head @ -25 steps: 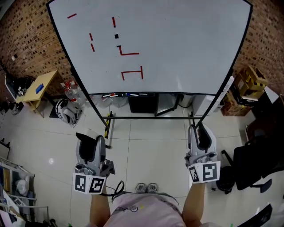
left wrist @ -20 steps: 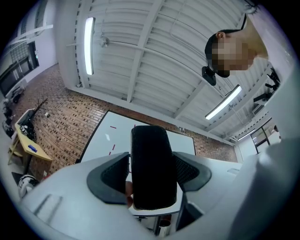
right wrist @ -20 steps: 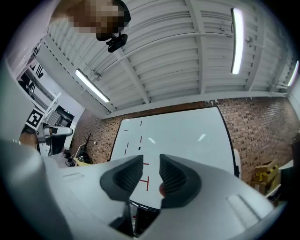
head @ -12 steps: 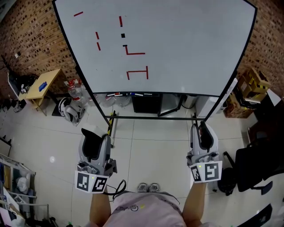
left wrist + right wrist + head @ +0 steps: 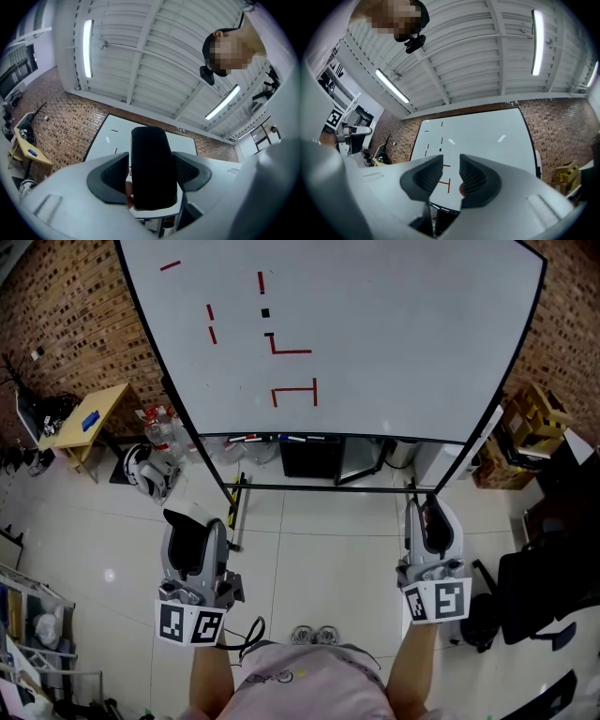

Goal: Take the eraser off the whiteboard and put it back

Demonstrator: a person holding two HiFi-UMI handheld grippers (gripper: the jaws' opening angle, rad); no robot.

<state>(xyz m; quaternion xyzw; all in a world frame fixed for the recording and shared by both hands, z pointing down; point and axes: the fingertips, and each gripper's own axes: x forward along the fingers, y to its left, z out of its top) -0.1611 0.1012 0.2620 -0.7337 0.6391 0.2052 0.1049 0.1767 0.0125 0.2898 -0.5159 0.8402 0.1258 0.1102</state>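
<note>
Left gripper is clamped on the black eraser, lower left of head view. Right gripper, lower right, is held slightly parted, nothing between. Red-marked whiteboard is seen across the top, well apart from both.

text: none legible | whiteboard: red strokes only, no words

Black eraser, white whiteboard with red marks, red-brown brick wall.
</note>
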